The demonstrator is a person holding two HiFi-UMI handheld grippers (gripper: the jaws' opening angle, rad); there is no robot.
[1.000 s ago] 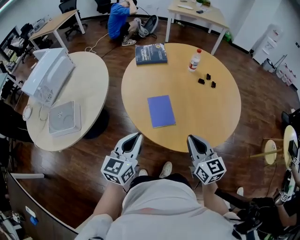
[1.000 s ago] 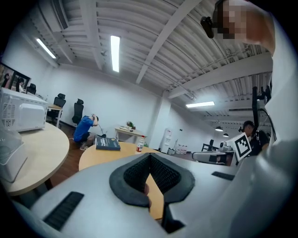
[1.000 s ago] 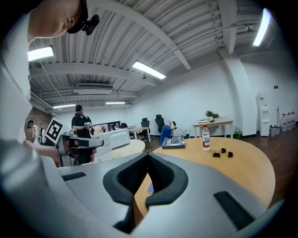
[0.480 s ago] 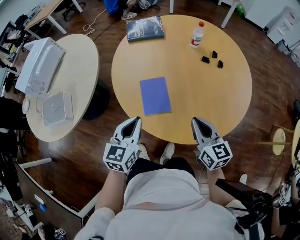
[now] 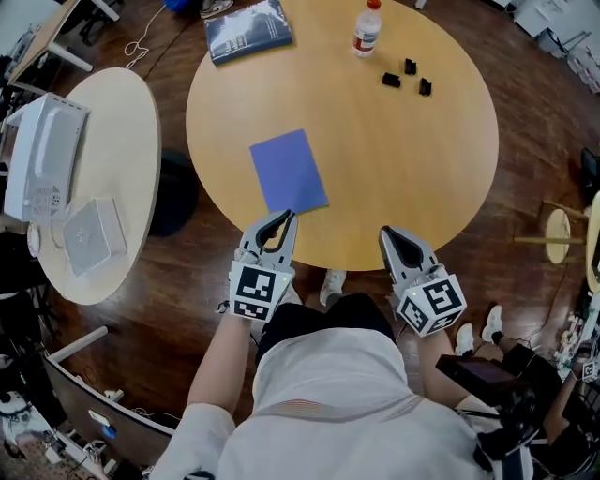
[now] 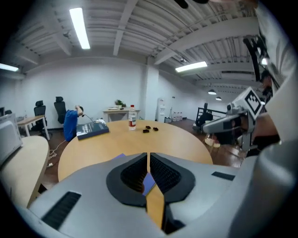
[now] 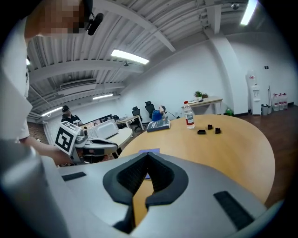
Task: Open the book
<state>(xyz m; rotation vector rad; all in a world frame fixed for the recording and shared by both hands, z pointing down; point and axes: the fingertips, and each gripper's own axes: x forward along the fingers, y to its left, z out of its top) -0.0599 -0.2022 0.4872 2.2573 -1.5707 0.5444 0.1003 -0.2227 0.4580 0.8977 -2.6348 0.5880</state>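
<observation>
A thin blue book (image 5: 288, 171) lies shut on the round wooden table (image 5: 412, 159), left of its middle. My left gripper (image 5: 284, 217) is shut, its tips just at the book's near edge; I cannot tell whether they touch it. In the left gripper view the book (image 6: 118, 157) shows as a blue patch past the closed jaws (image 6: 148, 154). My right gripper (image 5: 386, 232) is shut and empty over the table's near rim, well right of the book. From the right gripper view the book (image 7: 149, 151) peeks above the closed tips (image 7: 148, 156).
At the table's far side lie a dark blue book (image 5: 248, 30), a plastic bottle (image 5: 367, 28) and three small black pieces (image 5: 403, 77). A second round table (image 5: 122, 122) on the left carries a white machine (image 5: 42, 159) and a grey box (image 5: 92, 234). A stool (image 5: 561, 230) stands right.
The person has stepped closer to the table. My left gripper has gone forward to the blue book's near edge; the right gripper has come over the table rim. Both stay shut.
</observation>
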